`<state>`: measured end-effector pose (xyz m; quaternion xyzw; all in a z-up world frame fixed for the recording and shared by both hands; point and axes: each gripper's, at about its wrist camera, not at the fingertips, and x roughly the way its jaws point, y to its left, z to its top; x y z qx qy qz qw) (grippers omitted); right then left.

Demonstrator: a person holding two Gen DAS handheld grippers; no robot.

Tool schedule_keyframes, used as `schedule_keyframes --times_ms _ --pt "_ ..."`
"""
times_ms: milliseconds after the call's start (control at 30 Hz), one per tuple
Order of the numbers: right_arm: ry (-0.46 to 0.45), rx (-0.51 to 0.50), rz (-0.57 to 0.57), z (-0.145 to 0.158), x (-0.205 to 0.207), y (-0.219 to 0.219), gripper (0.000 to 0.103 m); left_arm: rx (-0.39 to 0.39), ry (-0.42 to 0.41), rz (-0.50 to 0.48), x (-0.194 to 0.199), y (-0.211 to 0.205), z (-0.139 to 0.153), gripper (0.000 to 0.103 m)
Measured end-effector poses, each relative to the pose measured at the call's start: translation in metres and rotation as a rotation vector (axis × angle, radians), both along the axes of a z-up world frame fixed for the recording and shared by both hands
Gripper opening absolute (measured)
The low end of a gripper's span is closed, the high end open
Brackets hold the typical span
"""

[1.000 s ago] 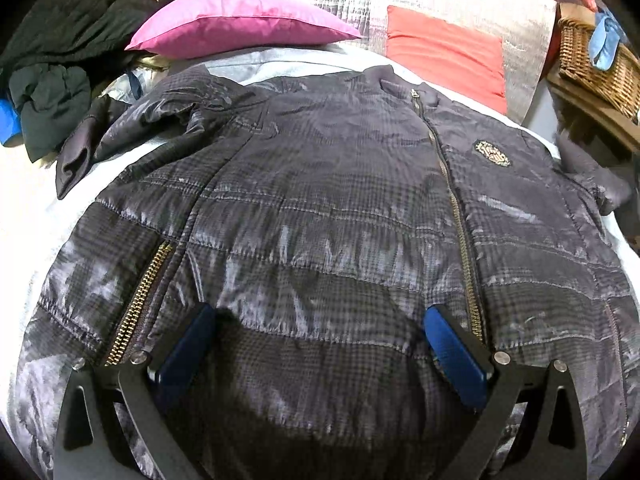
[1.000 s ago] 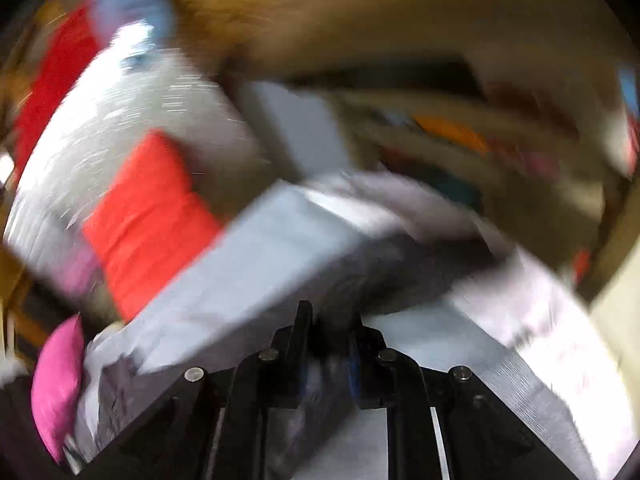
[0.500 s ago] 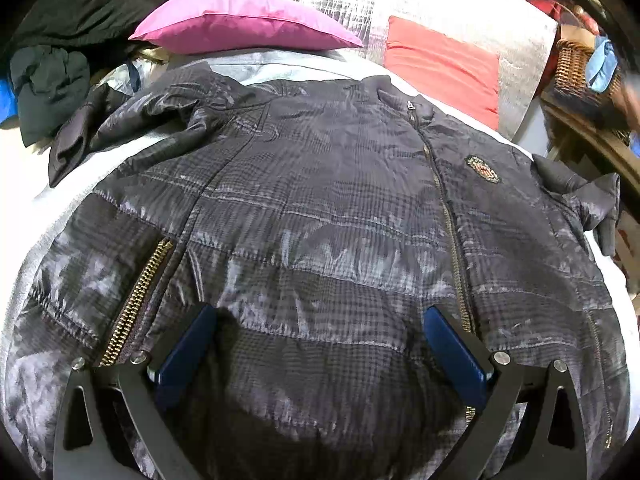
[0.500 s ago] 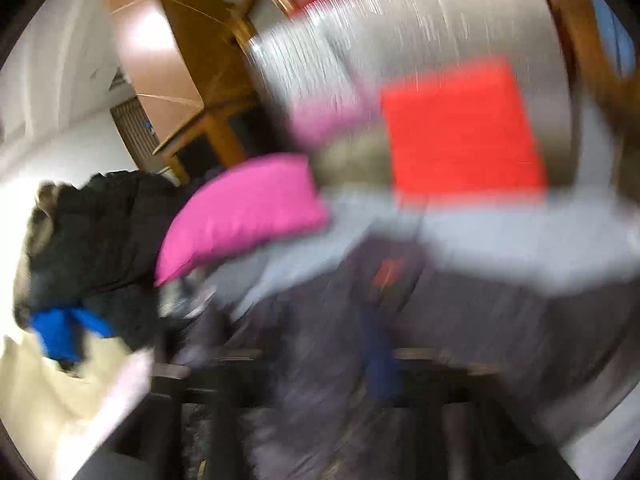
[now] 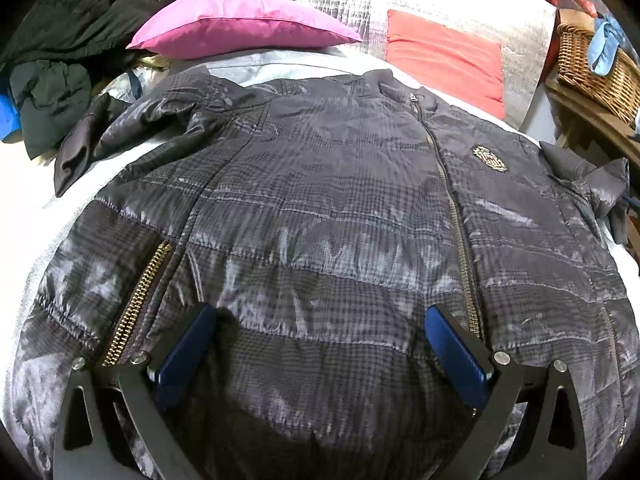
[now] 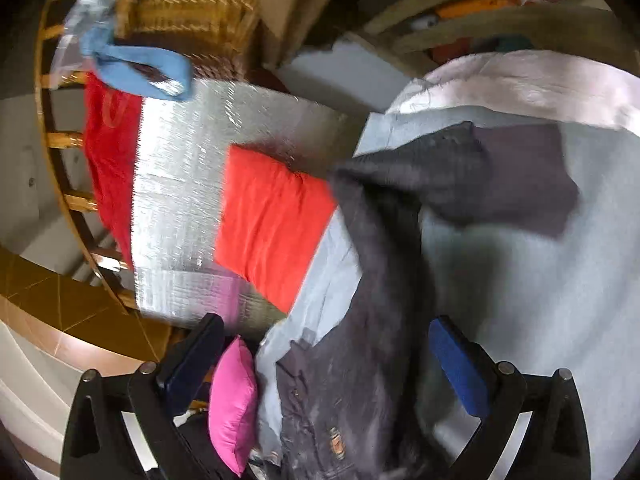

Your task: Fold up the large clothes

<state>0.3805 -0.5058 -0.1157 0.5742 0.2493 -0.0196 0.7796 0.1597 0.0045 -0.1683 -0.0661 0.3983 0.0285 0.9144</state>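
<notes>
On right shelf, wicker basket [image 5: 592,68] – blue cloth [image 5: 606,46] inside (draped over rim); both tongs spread.

Left gripper [image 5: 320,344]: two black angular fingers of flat plate construction, each with triangular cut-outs near the base. Round silver screw heads sit at the finger joints, two visible per side. Blue rectangular pads [image 5: 184,354] line the inner faces. Right gripper [image 6: 326,356]: identical build, black plate fingers, silver screws, blue pads [image 6: 460,368]. No cables, markings or sleeves visible.
</notes>
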Motion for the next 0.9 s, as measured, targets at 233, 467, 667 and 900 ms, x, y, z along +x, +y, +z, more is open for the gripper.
schedule_keyframes --times_ms 233,467,667,900 --pt "0.278 -0.377 0.014 0.017 0.054 0.011 0.008 -0.010 -0.004 -0.003 0.000 0.002 -0.001 0.103" --pt "0.027 -1.093 0.327 0.108 0.034 0.208 0.008 -0.014 -0.005 -0.004 -0.001 0.002 -0.001 0.103" --pt "-0.008 -1.435 0.694 0.020 -0.009 0.397 0.010 -0.027 -0.001 -0.007 0.000 0.004 0.000 0.103" --pt "0.036 -1.079 0.891 -0.047 -0.030 0.410 0.103 -0.027 0.000 -0.007 0.000 0.003 0.000 0.103"
